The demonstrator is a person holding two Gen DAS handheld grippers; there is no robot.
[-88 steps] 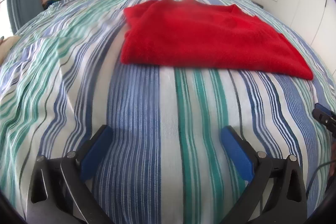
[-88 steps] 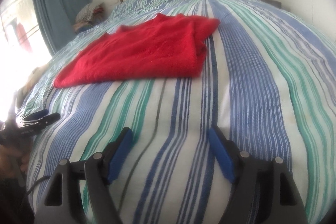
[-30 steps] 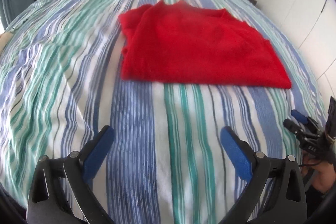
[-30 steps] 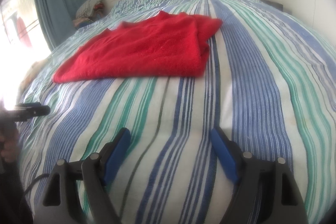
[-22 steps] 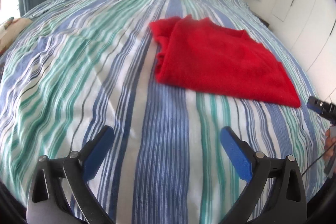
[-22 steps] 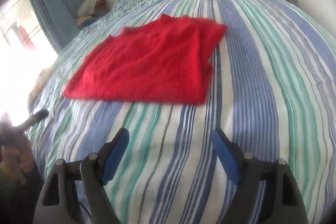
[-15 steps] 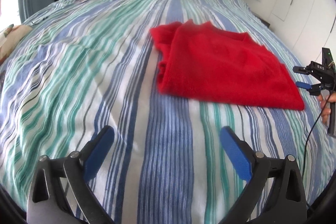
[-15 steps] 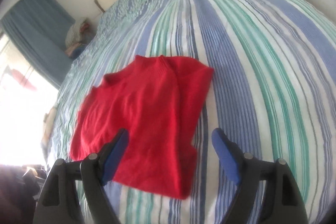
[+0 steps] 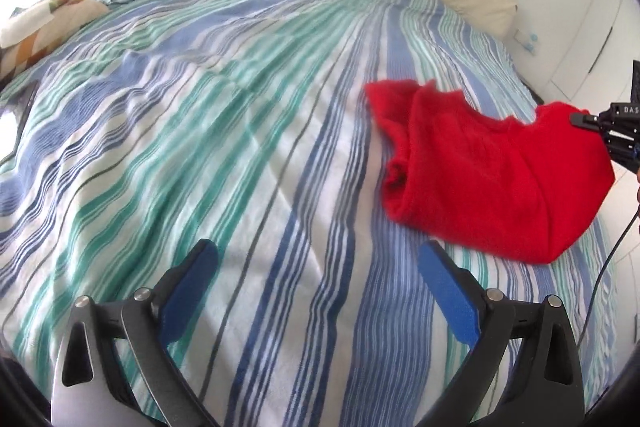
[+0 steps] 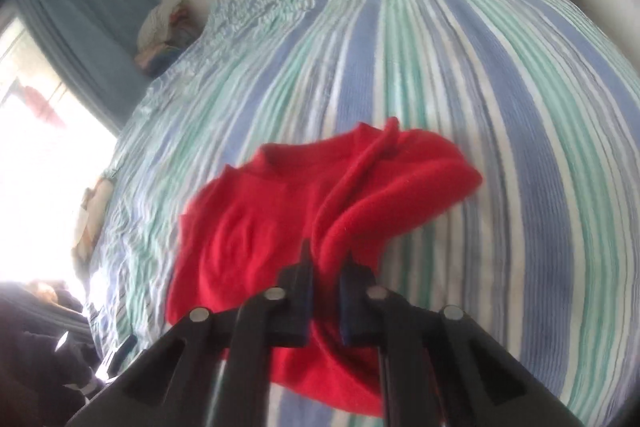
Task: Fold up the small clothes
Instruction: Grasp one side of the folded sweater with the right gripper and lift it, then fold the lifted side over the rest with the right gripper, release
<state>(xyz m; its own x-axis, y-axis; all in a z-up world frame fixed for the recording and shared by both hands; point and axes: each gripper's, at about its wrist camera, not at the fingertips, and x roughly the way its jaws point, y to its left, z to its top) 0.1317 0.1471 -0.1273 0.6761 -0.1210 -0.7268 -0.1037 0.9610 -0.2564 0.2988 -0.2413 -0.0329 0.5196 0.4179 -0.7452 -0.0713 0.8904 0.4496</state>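
Right tongs (image 9: 586, 119) show, perhaps, "DAS".

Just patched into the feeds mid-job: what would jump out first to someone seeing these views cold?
The red garment, bright on the blue, green and white striped bedspread, toward its right side. The right claw is closing on a raised fold of it, lifting that edge. The left claw hangs open over bare stripes, holding nothing.

The right tool (image 10: 326, 261), earlier open, is closing on the red sweater (image 10: 256, 227); one edge was lifted off the bed (image 10: 460, 67).
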